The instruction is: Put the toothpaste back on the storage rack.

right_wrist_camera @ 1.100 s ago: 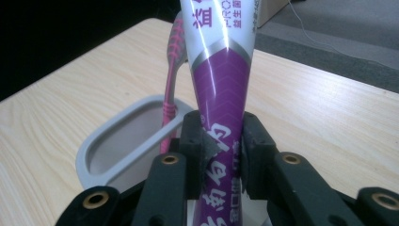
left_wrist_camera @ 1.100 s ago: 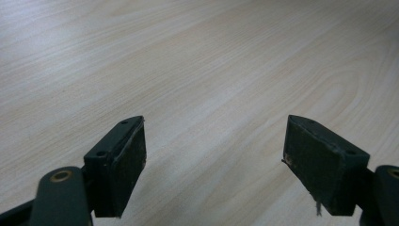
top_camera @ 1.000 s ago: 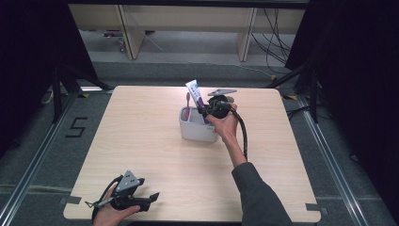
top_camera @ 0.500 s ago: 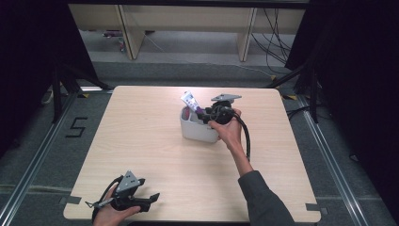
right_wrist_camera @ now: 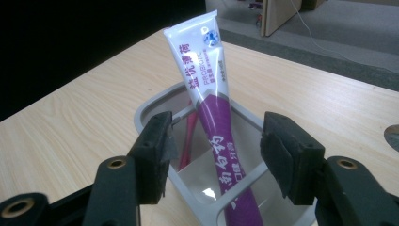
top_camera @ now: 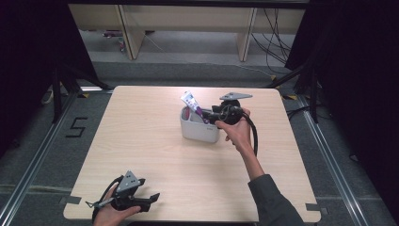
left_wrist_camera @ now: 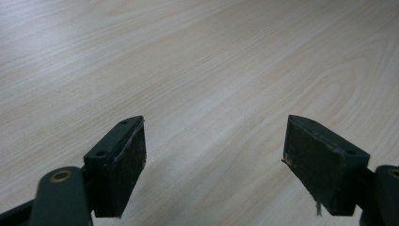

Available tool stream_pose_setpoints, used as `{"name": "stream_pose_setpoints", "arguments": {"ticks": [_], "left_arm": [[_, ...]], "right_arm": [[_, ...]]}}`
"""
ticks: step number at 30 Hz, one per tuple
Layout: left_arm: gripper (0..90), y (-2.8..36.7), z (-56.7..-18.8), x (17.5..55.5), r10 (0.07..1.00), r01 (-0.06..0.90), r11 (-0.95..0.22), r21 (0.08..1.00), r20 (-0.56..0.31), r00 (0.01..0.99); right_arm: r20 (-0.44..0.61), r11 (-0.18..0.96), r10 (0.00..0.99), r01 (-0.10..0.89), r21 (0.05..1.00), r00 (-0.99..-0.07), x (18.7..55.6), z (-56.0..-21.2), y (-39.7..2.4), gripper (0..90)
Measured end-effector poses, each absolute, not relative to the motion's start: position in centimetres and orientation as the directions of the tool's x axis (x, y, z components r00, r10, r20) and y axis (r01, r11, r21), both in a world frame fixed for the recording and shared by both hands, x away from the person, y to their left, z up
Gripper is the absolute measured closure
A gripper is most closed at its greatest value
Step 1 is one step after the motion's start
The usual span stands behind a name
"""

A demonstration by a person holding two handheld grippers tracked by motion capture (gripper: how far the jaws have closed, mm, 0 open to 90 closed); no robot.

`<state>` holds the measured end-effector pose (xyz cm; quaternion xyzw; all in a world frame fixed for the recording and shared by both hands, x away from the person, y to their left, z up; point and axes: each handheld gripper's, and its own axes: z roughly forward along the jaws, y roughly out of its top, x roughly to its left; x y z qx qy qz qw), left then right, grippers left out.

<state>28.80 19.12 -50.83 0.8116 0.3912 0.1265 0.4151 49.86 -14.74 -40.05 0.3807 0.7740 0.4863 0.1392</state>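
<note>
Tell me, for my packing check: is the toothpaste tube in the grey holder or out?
In: the toothpaste tube stands leaning inside the grey holder.

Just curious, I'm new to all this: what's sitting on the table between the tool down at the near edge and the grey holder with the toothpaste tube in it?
Nothing: the high view shows bare table between the left tool and the grey holder.
</note>
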Motion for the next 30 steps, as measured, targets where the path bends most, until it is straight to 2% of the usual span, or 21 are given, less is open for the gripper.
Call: {"name": "stream_pose_setpoints", "arguments": {"ticks": [10,12,14,16,17,23,30], "left_arm": [[21.3,19.1,-50.8,28.8,0.741,0.529,-0.349,0.774,-0.118,0.661],[21.3,19.2,-50.8,28.8,0.742,0.529,-0.349,0.773,-0.117,0.660],[21.3,19.2,-50.8,28.8,0.742,0.529,-0.348,0.774,-0.118,0.660],[21.3,19.2,-50.8,28.8,0.743,0.530,-0.347,0.774,-0.118,0.659],[21.3,19.2,-50.8,28.8,0.743,0.530,-0.347,0.774,-0.119,0.659],[21.3,19.2,-50.8,28.8,0.745,0.532,-0.343,0.774,-0.121,0.656],[21.3,19.2,-50.8,28.8,0.745,0.530,-0.343,0.776,-0.118,0.656]], "right_arm": [[0.174,0.220,0.733,0.471,0.854,-0.657,48.8,-39.8,-16.3,42.7],[0.153,0.234,0.736,0.459,0.857,-0.659,48.6,-39.8,-16.7,42.4],[0.181,0.220,0.736,0.484,0.847,-0.652,48.3,-39.8,-16.9,42.1],[0.164,0.226,0.732,0.463,0.857,-0.661,48.2,-39.9,-17.2,41.9],[0.199,0.204,0.740,0.496,0.844,-0.642,47.8,-39.8,-17.1,41.9],[0.153,0.235,0.730,0.455,0.859,-0.666,47.5,-39.8,-17.6,41.4],[0.178,0.222,0.725,0.471,0.854,-0.665,46.6,-39.7,-17.5,38.9]]}}
